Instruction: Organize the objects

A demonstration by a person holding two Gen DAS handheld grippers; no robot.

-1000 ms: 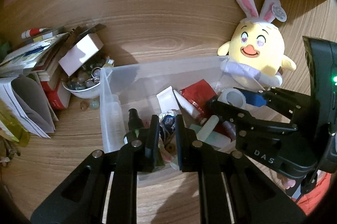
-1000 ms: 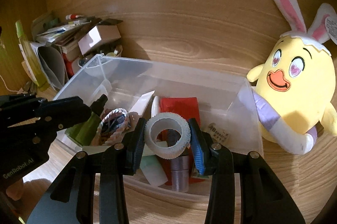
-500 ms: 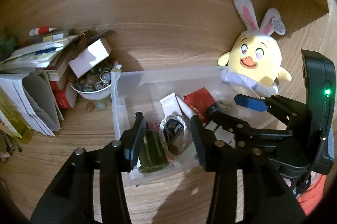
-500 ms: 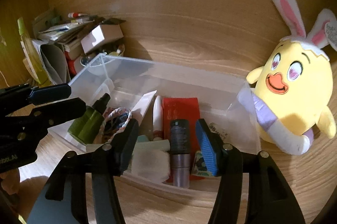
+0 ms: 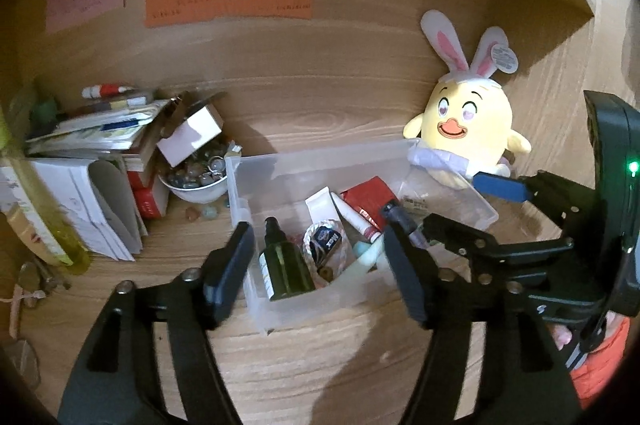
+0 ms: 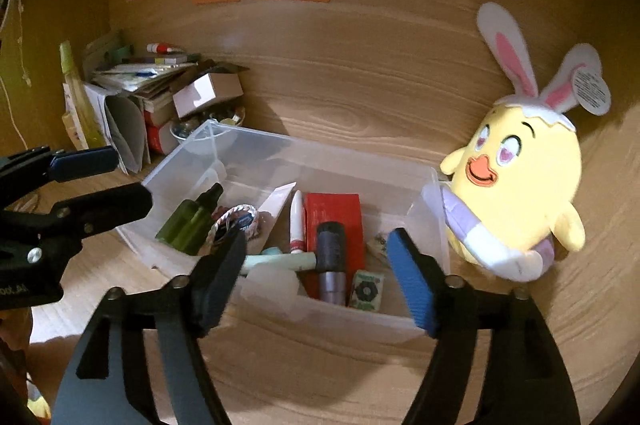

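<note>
Both tools hang just above the near edge of the clear plastic bin [image 6: 434,193], and both are empty. The left hand-held gripper [image 5: 320,265] and the right hand-held gripper [image 6: 316,265] have just been opening, and each now stands with its jaws wide apart and nothing between them. Pointing downward over the bin with the jaws spread, they look to me like tools that have each let something go into it.

The bin sits on the wooden desk [image 6: 320,361], with its far side towards the back wall, and it holds a loose jumble. A dark green spray bottle [image 5: 282,265] lies at the left end with its black nozzle pointing away. Beside it is a small woven dish [image 6: 236,221] with something dark inside (I cannot make out what). Further right lie a white tube with a red tip [image 6: 296,221], a red packet [image 6: 332,213] and a dark cylinder with a silvery end [image 6: 331,265] resting across the packet. A pale mint stick [image 6: 280,261] lies along the near wall, and a small green-and-black card [image 6: 366,291] leans in the near right corner.

The yellow plush chick with rabbit ears [image 6: 520,185] sits just beside the bin's right end, and may be touching it. A bowl of pebbles [image 5: 196,177] and a heap of papers and books [image 5: 88,145] stand off to the left, outside the bin, so I'd guess the tidying is not finished.
</note>
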